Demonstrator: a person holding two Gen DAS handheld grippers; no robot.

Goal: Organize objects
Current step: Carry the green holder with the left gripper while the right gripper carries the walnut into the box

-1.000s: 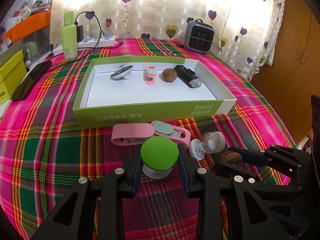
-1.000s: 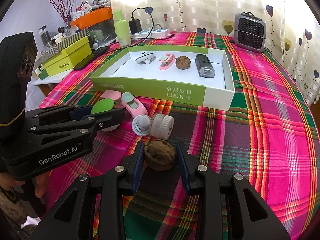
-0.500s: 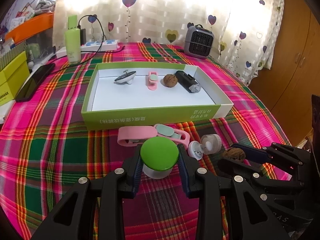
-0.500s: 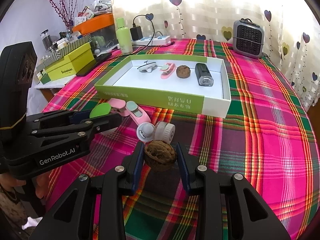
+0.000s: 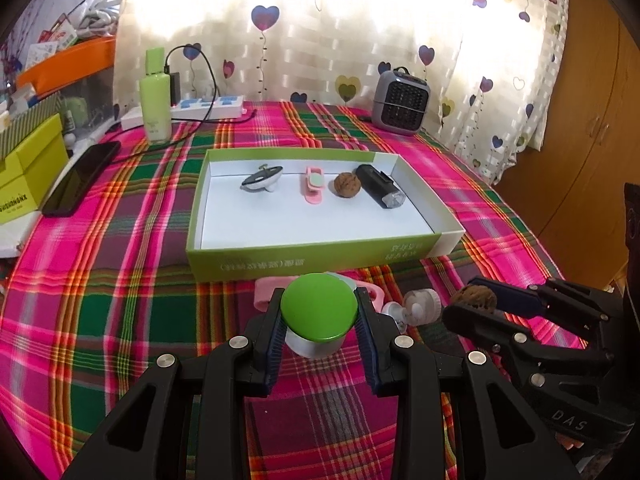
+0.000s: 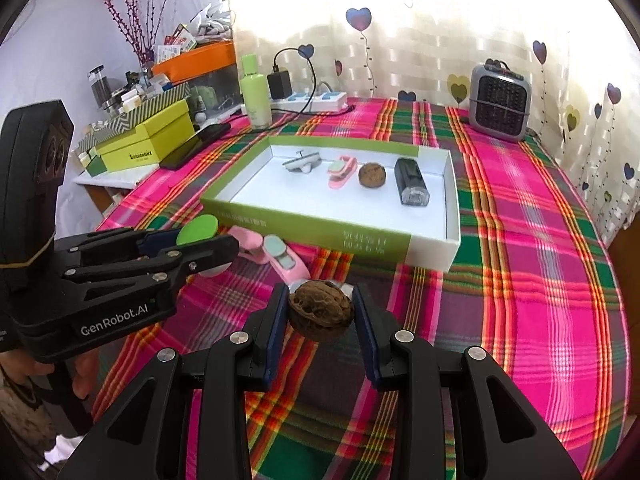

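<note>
My left gripper is shut on a small jar with a green lid, held above the plaid cloth. My right gripper is shut on a walnut, also lifted off the cloth; in the left wrist view that walnut sits between the right fingers. In front stands a green and white box holding a spinning top, a pink clip, another walnut and a black flashlight. A pink clip and a white capped item lie on the cloth before the box.
A grey heater stands at the back right. A green bottle, a power strip, a black phone and yellow-green boxes sit at the back left. A wooden cabinet is on the right.
Both grippers have risen with their loads; the jar and the walnut have come off the cloth, and the box looks farther below and ahead.
</note>
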